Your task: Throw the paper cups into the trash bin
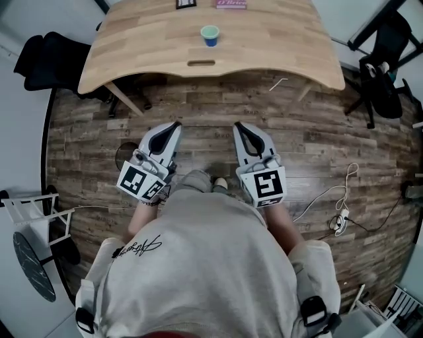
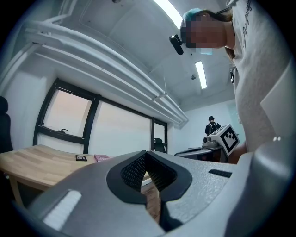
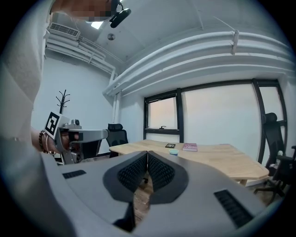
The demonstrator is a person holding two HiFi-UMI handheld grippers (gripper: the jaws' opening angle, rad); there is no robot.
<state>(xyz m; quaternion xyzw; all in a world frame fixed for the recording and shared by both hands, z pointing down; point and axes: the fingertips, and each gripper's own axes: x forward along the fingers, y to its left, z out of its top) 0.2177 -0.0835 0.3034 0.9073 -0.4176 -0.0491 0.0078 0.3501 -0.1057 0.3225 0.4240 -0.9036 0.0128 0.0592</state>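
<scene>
A blue paper cup (image 1: 210, 34) with a pale green top stands upright on the wooden table (image 1: 152, 39), well ahead of both grippers. In the right gripper view the cup (image 3: 173, 151) is small and far off on the table (image 3: 217, 157). My left gripper (image 1: 176, 125) and right gripper (image 1: 237, 125) are held side by side over the wooden floor, short of the table's near edge. Both point toward the table. The left gripper (image 2: 146, 152) has its pads together with nothing between them, and so does the right gripper (image 3: 147, 152). I cannot pick out a trash bin with certainty.
A pink book (image 1: 230, 3) and a flat black item (image 1: 186, 4) lie at the table's far side. Black chairs stand at the left (image 1: 46, 63) and right (image 1: 386, 66). A white cable (image 1: 340, 204) trails on the floor at right. A dark round object (image 1: 125, 156) sits left of the left gripper.
</scene>
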